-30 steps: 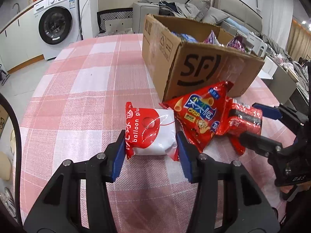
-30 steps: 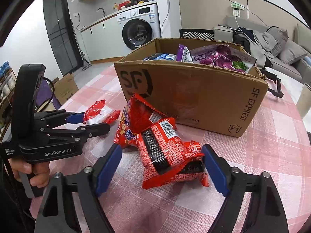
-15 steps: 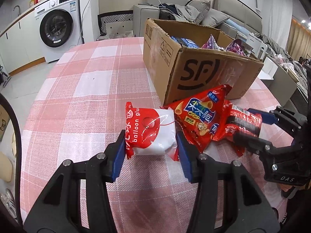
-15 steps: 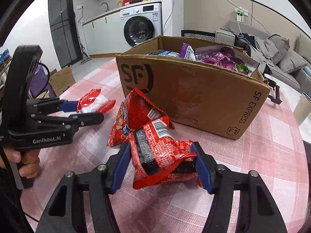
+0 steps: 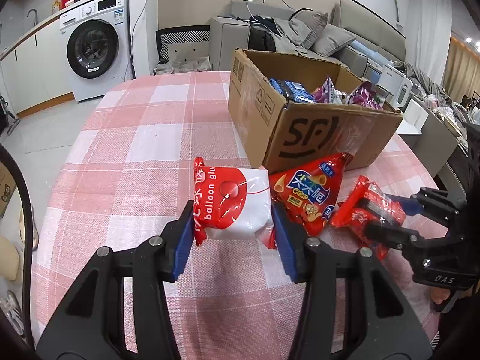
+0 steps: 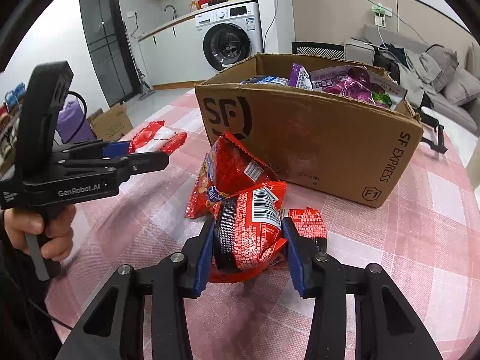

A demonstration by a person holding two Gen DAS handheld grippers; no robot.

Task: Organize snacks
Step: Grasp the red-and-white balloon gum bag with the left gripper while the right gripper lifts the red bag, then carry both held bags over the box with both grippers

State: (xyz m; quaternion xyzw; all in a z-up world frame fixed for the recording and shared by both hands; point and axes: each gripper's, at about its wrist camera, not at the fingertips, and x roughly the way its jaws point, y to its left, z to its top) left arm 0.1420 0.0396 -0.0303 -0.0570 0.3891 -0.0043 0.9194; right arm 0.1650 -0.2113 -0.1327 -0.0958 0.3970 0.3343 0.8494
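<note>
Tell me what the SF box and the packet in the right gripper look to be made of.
SF box: brown corrugated cardboard, matte, with torn, frayed rim edges. Red noodle packet, clamped in the right gripper: thin glossy plastic film, judging by its crinkles and highlights.

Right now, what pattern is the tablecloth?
Pink-and-white checks on the tablecloth, clearest in the left wrist view.

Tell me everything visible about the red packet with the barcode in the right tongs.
The red packet is a glossy, crinkled foil-like bag with dense white print, a black panel down one side and a white barcode label near its top. The right tongs are shut on it, blue pads pressing both sides so it bulges. A bigger red bag lies close behind it, in front of the cardboard box; whether they touch is unclear.
</note>
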